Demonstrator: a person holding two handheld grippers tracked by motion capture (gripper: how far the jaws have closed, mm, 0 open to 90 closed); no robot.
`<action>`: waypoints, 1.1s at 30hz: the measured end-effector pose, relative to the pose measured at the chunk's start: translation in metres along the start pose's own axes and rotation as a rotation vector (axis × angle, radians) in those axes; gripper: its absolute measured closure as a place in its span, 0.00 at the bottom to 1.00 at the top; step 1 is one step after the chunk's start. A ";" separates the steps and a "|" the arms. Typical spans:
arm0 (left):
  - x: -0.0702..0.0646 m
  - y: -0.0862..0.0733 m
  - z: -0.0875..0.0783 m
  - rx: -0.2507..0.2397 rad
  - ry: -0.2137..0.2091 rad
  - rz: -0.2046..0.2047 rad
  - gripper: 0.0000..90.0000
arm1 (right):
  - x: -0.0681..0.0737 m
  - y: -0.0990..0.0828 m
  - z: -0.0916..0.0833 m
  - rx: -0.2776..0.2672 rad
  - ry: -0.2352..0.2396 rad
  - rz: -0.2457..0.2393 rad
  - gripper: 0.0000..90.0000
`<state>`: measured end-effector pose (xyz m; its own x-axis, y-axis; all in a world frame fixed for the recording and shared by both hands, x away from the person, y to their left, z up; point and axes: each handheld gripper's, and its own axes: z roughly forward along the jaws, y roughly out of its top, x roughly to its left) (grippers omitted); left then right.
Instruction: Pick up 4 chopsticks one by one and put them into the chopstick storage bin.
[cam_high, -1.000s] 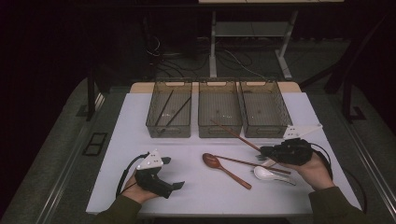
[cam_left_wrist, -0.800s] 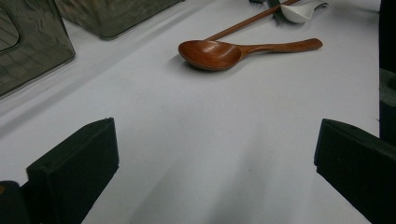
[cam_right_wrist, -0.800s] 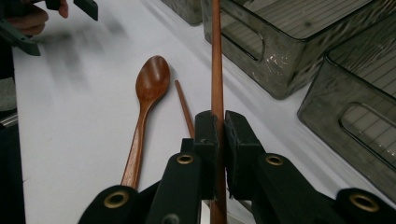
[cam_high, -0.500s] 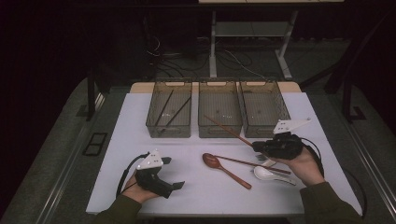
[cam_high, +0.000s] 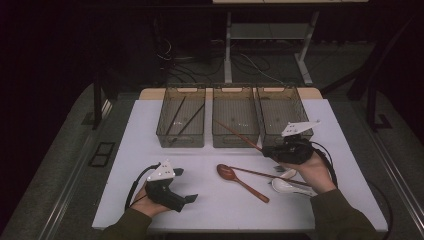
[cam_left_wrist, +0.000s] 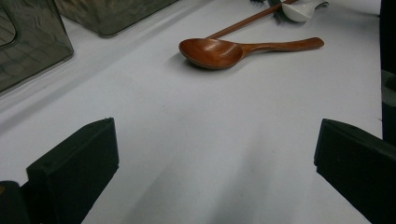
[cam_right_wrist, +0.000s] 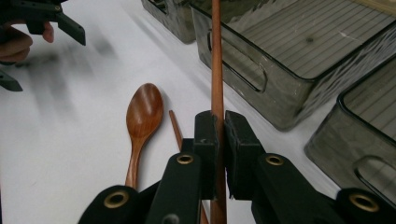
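Right now my right tool (cam_right_wrist: 215, 140) is clamped tight on a wooden chopstick (cam_right_wrist: 216, 60); both black pads press the stick from either side, and it runs up between them toward the middle bin (cam_right_wrist: 299, 60). From the high view the right tool (cam_high: 272, 151) sits just in front of the gap between the middle bin (cam_high: 235, 116) and the right bin (cam_high: 283, 112), with the chopstick (cam_high: 239, 135) slanting up and away, its far end over the front wall of the middle bin.

My left tool (cam_high: 187, 198) rests low on the near left part of the worktop (cam_high: 135, 155), well apart from the bins. Its jaws stand wide apart with nothing between them but bare white surface, as the left gripper view shows.

Between the two tools lies a brown wooden spoon (cam_high: 240, 181), bowl toward the bins, handle slanting toward me. A second chopstick (cam_high: 260, 174) lies flat just beside it, its near end under my right hand (cam_high: 312, 172). A white ceramic spoon (cam_high: 292, 187) lies just by that hand, and another white piece beside it is too hidden to make out.

The left bin (cam_high: 181, 116) holds two dark sticks lying aslant. Nothing stands between the held chopstick and the middle bin except that bin's own front wall.
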<state>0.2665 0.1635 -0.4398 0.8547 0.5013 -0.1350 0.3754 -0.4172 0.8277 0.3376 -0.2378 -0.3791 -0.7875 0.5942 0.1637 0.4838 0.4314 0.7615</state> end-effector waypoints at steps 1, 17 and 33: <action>0.000 0.000 0.000 0.000 0.001 0.000 0.00 | 0.000 0.001 0.001 0.002 0.001 0.002 0.93; 0.000 0.000 0.000 -0.001 0.000 -0.001 0.00 | 0.001 0.028 0.031 0.012 -0.014 0.039 0.93; -0.001 0.000 0.001 -0.011 -0.001 -0.014 0.00 | 0.002 0.067 0.059 0.036 -0.036 0.055 0.93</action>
<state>0.2661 0.1627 -0.4401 0.8497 0.5061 -0.1478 0.3838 -0.4016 0.8315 0.3913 -0.1675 -0.3649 -0.7452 0.6415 0.1820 0.5401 0.4206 0.7290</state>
